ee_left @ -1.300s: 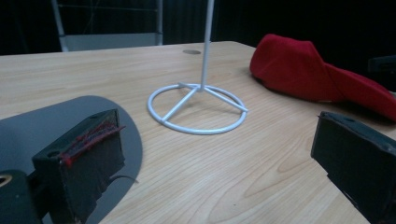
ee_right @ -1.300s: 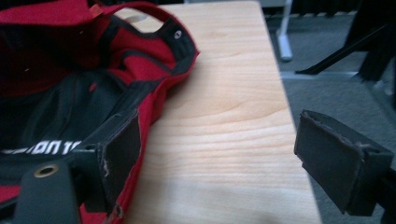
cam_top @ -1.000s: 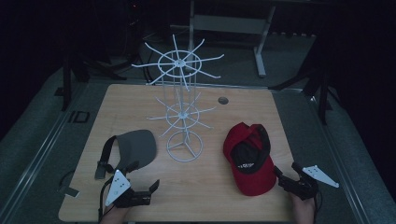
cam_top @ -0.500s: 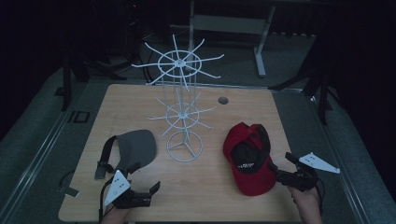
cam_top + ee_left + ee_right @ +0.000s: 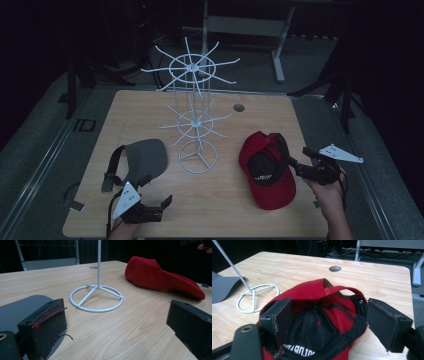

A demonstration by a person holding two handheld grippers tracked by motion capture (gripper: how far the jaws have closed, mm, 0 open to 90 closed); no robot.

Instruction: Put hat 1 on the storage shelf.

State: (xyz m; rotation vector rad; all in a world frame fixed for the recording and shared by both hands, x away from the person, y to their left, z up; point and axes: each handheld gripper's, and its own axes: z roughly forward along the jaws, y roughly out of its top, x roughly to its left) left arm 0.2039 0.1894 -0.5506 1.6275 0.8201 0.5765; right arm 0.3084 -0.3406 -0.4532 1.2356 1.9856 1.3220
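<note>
Right tool (image 5: 325, 322) astride red fabric cap (image 5: 322, 315)

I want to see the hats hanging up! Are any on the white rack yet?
None hung yet: the white rack has bare arms. The right gripper is open, its jaws on either side of the red cap's rim. The grey visor lies on the table by the open left gripper. Both hats are left.

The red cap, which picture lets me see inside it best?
The right gripper view: the red cap lies upside down right between that gripper's open jaws, showing its black lining and white lettering. The high view shows the whole cap but small. The left gripper view shows just its red outside, from the side.
</note>
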